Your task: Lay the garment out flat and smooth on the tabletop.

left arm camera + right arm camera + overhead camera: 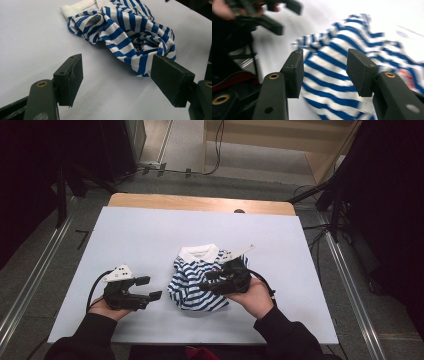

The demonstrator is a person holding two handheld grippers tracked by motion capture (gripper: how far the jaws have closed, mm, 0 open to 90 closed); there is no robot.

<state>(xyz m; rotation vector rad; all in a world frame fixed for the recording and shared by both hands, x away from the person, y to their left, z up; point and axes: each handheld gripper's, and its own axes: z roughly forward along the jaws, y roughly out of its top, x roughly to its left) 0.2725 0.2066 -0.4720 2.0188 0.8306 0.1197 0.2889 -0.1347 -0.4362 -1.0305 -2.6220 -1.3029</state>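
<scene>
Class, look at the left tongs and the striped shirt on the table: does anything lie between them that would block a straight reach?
Nothing visible does. The left tongs stand open, and bare white table lies between them and the crumpled striped shirt. The right tongs hover over the shirt's other side, open and holding nothing.

No legible text, seemingly.

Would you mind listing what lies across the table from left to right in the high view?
Left gripper → blue-and-white striped shirt → right gripper, which hangs over the shirt's right part.
</scene>
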